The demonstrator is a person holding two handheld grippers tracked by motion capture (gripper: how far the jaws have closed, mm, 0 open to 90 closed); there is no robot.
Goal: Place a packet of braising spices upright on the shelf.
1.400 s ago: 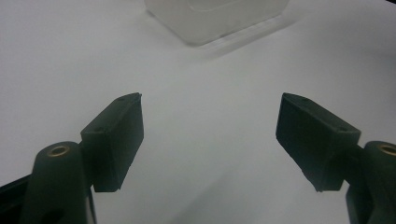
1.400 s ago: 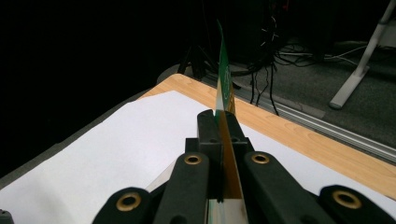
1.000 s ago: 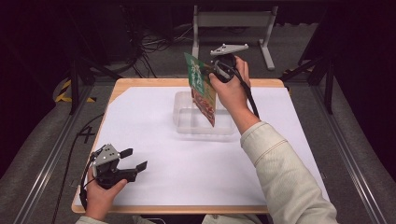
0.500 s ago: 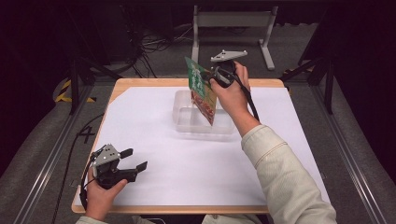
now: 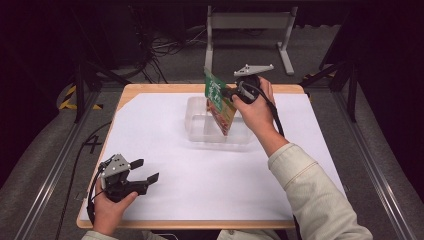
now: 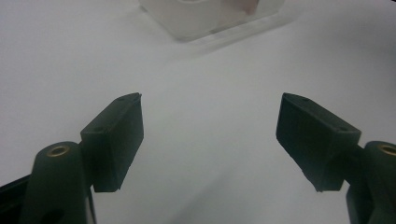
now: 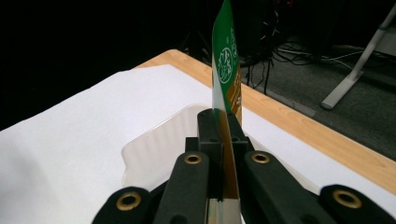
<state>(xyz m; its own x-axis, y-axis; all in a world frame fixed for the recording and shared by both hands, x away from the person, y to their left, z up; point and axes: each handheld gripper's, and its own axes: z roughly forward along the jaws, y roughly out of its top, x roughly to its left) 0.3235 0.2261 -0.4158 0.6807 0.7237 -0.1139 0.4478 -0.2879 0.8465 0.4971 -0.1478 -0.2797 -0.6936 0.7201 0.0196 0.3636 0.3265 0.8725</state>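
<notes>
A flat packet [image 5: 219,101], green at the top and orange-brown lower down, hangs edge-on over a clear plastic tray [image 5: 197,131] at the back middle of the table. My right gripper [image 5: 226,93] is shut on the packet, whose lower end dips into the tray. In the right gripper view the two black jaws press on the packet [image 7: 226,70] from both sides, above the tray [image 7: 149,149]. My left gripper [image 5: 145,170] rests near the table's front left corner, open, with nothing between its fingers [image 6: 116,140]; the tray [image 6: 205,18] lies ahead of it.
White paper [image 5: 165,175] covers most of the wooden table [image 5: 150,88]. A metal stand [image 5: 247,22] and cables lie on the floor behind the table. Dark rails run along both sides.
My right gripper has sunk a little with the packet, whose lower end now sits deeper in the tray. The left gripper has stayed in place.
</notes>
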